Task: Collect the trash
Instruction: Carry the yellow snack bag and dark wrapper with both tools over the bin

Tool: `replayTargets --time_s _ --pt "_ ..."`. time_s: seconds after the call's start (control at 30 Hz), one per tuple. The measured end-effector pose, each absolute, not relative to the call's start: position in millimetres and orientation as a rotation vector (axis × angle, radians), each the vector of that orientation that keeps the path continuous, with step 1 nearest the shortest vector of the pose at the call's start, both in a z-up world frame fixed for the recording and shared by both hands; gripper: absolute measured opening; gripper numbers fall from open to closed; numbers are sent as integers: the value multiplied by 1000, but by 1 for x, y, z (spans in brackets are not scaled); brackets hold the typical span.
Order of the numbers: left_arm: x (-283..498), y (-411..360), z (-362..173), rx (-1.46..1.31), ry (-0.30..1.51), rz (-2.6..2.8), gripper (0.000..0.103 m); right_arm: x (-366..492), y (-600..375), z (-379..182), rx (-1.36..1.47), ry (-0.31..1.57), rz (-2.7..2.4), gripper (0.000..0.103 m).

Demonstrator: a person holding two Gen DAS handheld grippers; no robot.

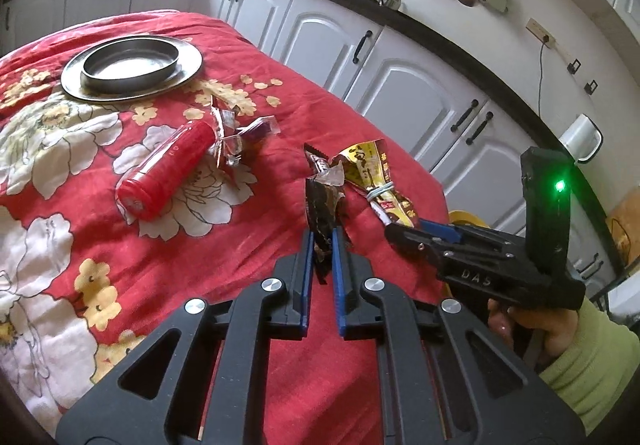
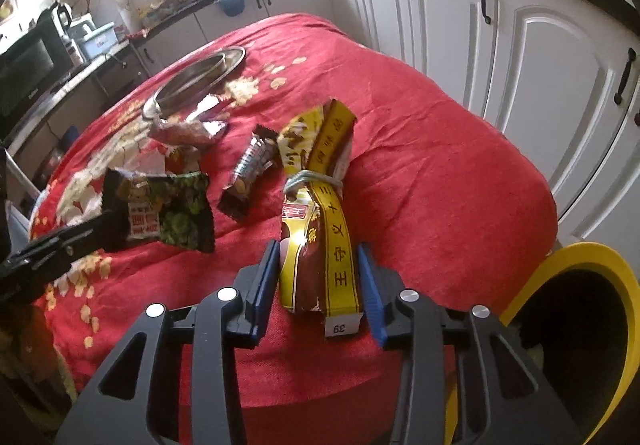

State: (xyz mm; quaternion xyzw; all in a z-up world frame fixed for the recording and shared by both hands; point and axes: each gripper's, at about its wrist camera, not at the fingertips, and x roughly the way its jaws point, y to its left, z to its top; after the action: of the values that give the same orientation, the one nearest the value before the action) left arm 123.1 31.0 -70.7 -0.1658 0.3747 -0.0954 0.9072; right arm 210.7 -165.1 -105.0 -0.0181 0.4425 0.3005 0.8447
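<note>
Gripping now: the left gripper has its blue-padded fingers pinched on a dark crinkled wrapper, a glossy foil packet with a saw-tooth edge, printed green and red on its flat face as seen from the right wrist view, where it appears lifted off the cloth.
Right gripper: the right gripper is spread, one blue ribbed pad on each side of the yellow packet, with a gap to both pads; it is not squeezed.
Yellow packet: long, shiny yellow and brown plastic, twisted and tied at its waist with a pale rubber band, lying near the right edge of the tabletop.
Hand: a hand in a light green knitted sleeve holds the black plastic handle of the right gripper.
Small wrapper: a dark, silvery crumpled candy wrapper lies just left of the yellow packet.
Red bottle: a smooth red cylinder lies on its side toward the middle of the tabletop, with clear crumpled wrappers touching its far end.
Cloth: a red woven tablecloth with cream and yellow flowers covers the tabletop.
Metal dishes: a round steel pan on a flat steel plate sits near the far edge.
Bin: a round bin with a thick yellow rim stands beyond the right edge, below tabletop level.
</note>
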Motion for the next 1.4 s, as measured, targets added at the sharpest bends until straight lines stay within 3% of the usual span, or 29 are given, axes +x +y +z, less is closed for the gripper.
replayTargets --time_s 0.77,1.4 --pt "111 -6 -28 -292 679 -278 4 169 -241 -27 87 741 568 37" --pt "115 -73 -17 -201 667 -417 4 144 -322 -13 182 676 401 37"
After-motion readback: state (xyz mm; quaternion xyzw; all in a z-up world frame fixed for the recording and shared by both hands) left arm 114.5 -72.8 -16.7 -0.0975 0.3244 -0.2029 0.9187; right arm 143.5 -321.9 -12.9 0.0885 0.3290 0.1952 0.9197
